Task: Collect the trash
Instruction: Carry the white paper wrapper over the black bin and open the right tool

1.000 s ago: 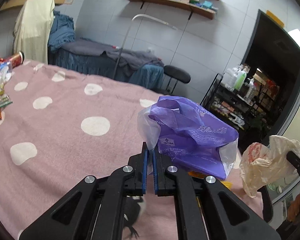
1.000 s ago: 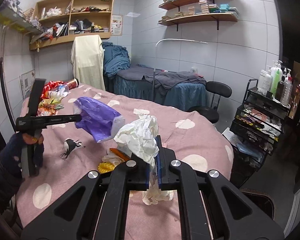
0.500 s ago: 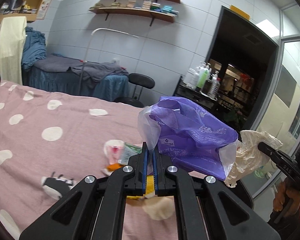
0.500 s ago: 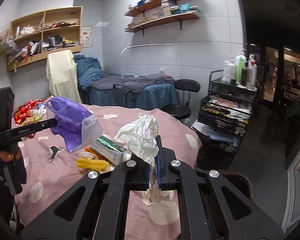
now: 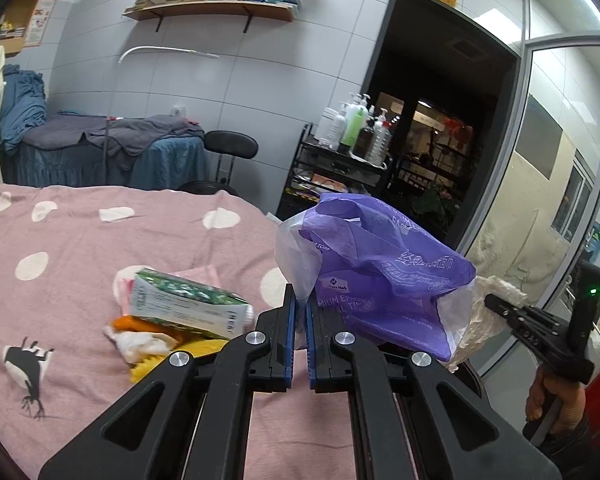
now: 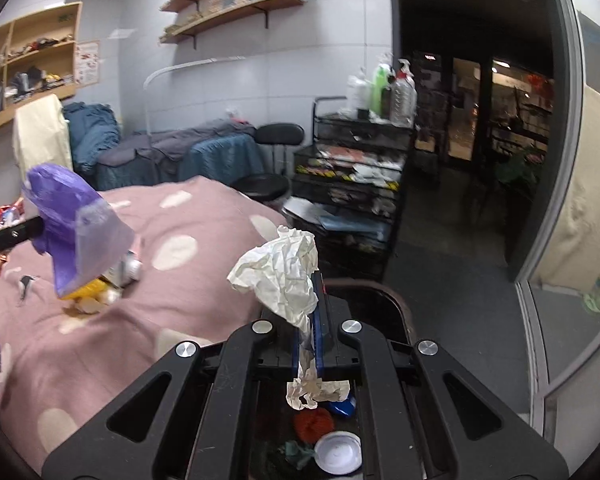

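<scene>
My left gripper [image 5: 301, 312] is shut on a purple plastic bag [image 5: 384, 280] and holds it in the air past the bed's right edge; the bag also shows at the left of the right wrist view [image 6: 72, 224]. My right gripper [image 6: 311, 316] is shut on a crumpled white paper [image 6: 280, 276] and holds it over a dark trash bin [image 6: 396, 308]. The bin holds a white lid [image 6: 338, 452], a red scrap and other trash. The paper also shows behind the bag in the left wrist view [image 5: 488, 320].
A green-and-white carton [image 5: 184, 308] lies with orange and yellow scraps [image 5: 156, 340] on the pink spotted bedcover [image 5: 80, 264]. A black trolley with bottles [image 6: 364, 152], a black stool [image 6: 276, 140] and a glass door [image 6: 572, 200] stand beyond the bed.
Both grippers have swung to the right, off the bed, still holding their trash. The bin has come into view under the right gripper. The carton pile now lies to the left.
</scene>
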